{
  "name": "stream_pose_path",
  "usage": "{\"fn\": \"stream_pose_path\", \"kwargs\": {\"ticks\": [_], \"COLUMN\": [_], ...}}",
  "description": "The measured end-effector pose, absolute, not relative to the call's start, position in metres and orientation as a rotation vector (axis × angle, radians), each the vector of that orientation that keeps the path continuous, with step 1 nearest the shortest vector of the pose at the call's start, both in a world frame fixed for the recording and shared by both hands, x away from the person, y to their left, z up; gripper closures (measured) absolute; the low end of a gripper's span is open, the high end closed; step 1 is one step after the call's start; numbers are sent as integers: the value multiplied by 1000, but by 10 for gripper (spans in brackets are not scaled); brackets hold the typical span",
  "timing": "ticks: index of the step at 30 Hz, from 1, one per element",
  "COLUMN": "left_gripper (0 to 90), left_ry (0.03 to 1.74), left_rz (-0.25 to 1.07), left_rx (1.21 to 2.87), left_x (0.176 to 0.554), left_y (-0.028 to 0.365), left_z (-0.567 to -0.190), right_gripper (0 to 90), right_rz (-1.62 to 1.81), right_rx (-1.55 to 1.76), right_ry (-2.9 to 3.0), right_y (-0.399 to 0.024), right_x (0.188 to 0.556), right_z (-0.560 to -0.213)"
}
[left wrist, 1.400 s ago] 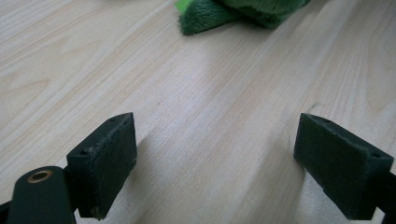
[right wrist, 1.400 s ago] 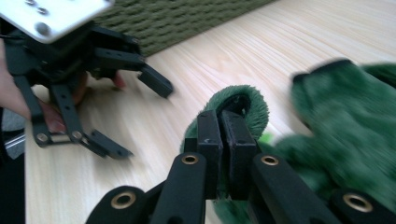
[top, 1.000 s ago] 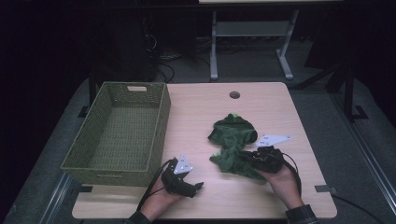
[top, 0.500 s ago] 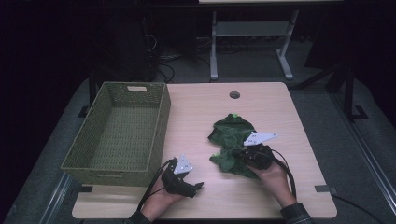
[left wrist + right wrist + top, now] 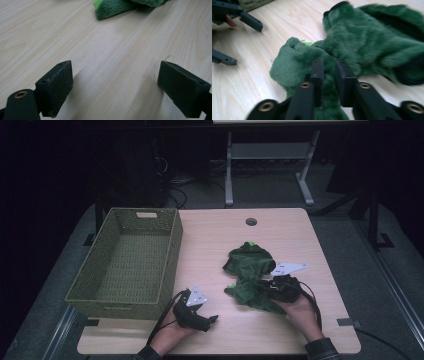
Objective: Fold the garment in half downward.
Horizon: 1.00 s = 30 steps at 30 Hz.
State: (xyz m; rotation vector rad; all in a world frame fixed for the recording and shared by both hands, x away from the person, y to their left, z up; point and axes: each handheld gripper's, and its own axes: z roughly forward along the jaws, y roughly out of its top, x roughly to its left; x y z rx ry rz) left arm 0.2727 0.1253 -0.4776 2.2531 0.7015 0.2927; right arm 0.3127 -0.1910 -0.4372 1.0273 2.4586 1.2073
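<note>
A crumpled green plush cloth (image 5: 248, 276) lies on the pale wooden table (image 5: 220, 240), right of the woven basket (image 5: 125, 262). The right gripper (image 5: 329, 75) pinches its near fold, jaws just eased slightly. The left gripper (image 5: 212, 319) rests low beside it, jaws spread and empty.

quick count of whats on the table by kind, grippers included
green plush toy: 1
woven basket: 1
left gripper and right gripper: 2
total: 4
</note>
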Motion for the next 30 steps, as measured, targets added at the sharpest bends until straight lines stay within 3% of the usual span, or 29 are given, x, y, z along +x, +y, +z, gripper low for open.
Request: {"fn": "stream_pose_path", "kwargs": {"ticks": [6,18,30], "left_gripper": [123,123,123], "left_ry": [701,701,694], "left_rz": [292,292,290], "left_rx": [2253,2253,2255], "left_x": [273,273,273], "left_y": [125,125,125], "left_z": [-478,-478,-478], "right_gripper": [660,639,631], "right_rz": [1214,1197,1137], "right_rx": [1056,1150,1196], "right_ry": [2424,2390,2456], "right_y": [-224,-281,-294], "right_x": [305,268,243], "right_z": [-432,-442,-459]}}
